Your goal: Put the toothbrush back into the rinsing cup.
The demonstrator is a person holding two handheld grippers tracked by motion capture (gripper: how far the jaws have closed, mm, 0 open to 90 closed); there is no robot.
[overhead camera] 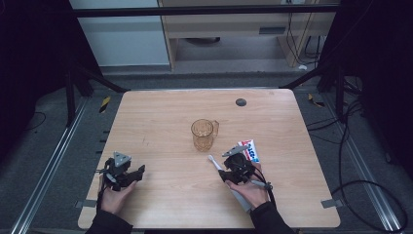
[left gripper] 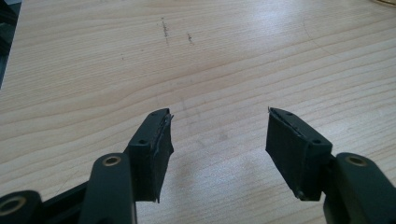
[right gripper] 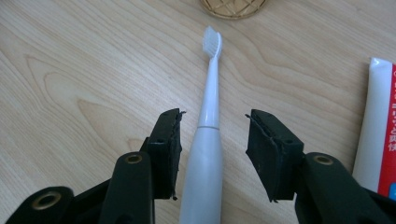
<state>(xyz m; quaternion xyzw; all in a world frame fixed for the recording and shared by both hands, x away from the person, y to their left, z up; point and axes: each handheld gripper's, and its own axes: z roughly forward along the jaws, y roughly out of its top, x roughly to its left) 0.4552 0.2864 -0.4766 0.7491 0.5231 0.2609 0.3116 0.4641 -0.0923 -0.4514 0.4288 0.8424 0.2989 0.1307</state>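
Note:
A white electric toothbrush lies flat on the wooden table, bristle head toward an amber glass mug. My right gripper is lowered over it with the jaws astride the handle. The left pad sits close against the handle and a gap remains at the right pad, so it is open. In the high view the right gripper is just below and right of the mug. My left gripper rests at the table's front left, open, with bare wood between its fingers.
A white, red and blue toothpaste tube lies right of the toothbrush, close to my right jaw. The mug's base is just beyond the brush head. A small dark disc sits near the far edge.

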